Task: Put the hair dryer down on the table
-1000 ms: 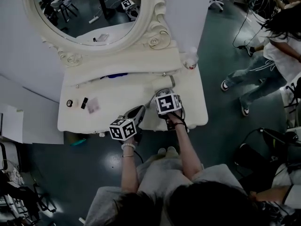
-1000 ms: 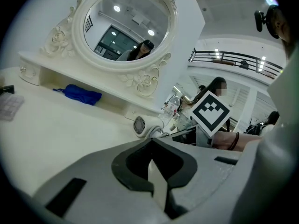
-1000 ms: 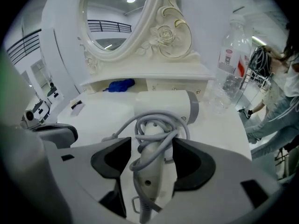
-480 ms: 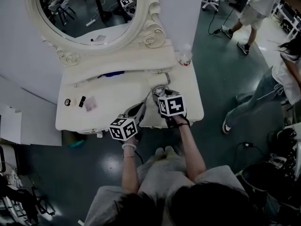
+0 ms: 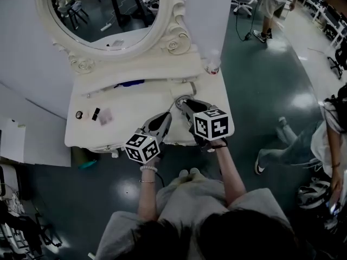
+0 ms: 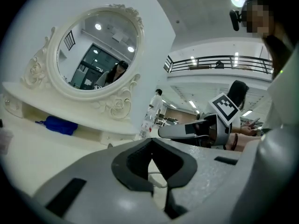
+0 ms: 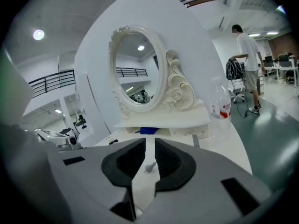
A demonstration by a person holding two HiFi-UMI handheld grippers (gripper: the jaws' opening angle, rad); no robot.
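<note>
Over the table (image 5: 135, 112), right gripper (image 7: 149, 143) jaws just narrowed, empty.

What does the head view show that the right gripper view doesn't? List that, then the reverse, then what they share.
Head view only: the wearer's lap and a second bystander at the right edge. Right gripper view only: a balcony railing and a round ceiling light. Both: the oval mirror, the clear bottle, the blue item below the mirror, and a standing person in a white shirt.
</note>
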